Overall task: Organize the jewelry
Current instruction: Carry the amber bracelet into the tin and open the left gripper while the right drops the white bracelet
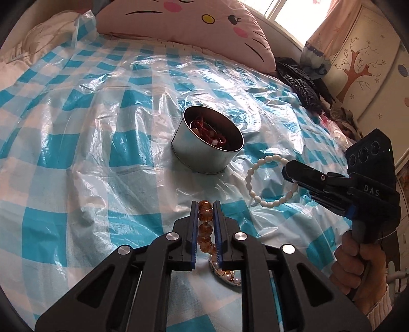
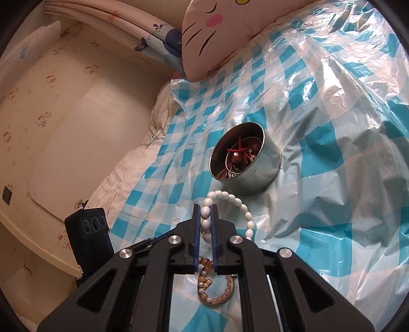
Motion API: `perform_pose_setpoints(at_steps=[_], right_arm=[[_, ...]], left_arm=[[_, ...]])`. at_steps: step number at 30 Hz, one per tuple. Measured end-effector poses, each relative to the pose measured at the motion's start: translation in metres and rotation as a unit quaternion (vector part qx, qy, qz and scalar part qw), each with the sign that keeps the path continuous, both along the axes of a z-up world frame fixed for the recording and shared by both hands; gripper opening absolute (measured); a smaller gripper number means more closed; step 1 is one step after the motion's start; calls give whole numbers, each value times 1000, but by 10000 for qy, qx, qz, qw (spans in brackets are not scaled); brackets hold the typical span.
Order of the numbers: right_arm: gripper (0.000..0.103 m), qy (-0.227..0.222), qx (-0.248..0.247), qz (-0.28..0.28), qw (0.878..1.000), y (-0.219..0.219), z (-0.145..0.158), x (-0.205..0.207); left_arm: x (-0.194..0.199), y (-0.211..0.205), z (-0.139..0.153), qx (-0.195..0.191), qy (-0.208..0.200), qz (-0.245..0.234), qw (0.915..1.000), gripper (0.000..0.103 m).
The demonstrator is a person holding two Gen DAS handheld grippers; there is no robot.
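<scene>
A round metal tin [image 1: 207, 146] [image 2: 253, 168] stands on the bed with red cord and beaded jewelry inside. My left gripper [image 1: 206, 204] is shut on an amber bead bracelet [image 1: 205, 221], lifted just above the sheet, short of the tin. My right gripper [image 2: 206, 207] [image 1: 290, 173] is shut on a white bead bracelet [image 2: 225, 201] [image 1: 255, 189], which hangs as a loop to the right of the tin. A pearl-set piece [image 2: 216, 293] [image 1: 227, 277] lies on the sheet under both grippers.
A blue-and-white checked plastic sheet [image 1: 89, 143] covers the bed. A pink cat-face pillow [image 1: 184, 23] lies at the far end. Dark clothing [image 1: 304, 84] is piled at the bed's right edge, a person's hand [image 1: 355, 265] holds the right gripper, and a cream headboard [image 2: 64, 132] stands beside the bed.
</scene>
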State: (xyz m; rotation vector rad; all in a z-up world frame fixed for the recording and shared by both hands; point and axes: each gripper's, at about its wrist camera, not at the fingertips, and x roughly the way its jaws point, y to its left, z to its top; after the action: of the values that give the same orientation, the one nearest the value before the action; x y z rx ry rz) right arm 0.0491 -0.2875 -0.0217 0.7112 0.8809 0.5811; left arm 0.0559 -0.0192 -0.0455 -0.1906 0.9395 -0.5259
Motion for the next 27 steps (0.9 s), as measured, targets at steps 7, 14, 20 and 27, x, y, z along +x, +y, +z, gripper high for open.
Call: perform_pose_setpoints(at_steps=[7, 14, 20, 27], right_arm=[[8, -328, 208, -63, 9992, -6, 13, -4], [8, -580, 482, -28, 9972, -8, 22, -4], [9, -920, 771, -154, 9926, -12, 35, -8], [8, -1182, 1037, -343, 9870, -11, 49, 1]], left_arm=[[-11, 1, 21, -367, -412, -137, 9984, 11], [-17, 0, 39, -823, -567, -251, 9947, 11], [-14, 2, 55, -1067, -674, -174, 9918, 11], [1, 1, 65, -1207, -744, 18, 9899, 11]])
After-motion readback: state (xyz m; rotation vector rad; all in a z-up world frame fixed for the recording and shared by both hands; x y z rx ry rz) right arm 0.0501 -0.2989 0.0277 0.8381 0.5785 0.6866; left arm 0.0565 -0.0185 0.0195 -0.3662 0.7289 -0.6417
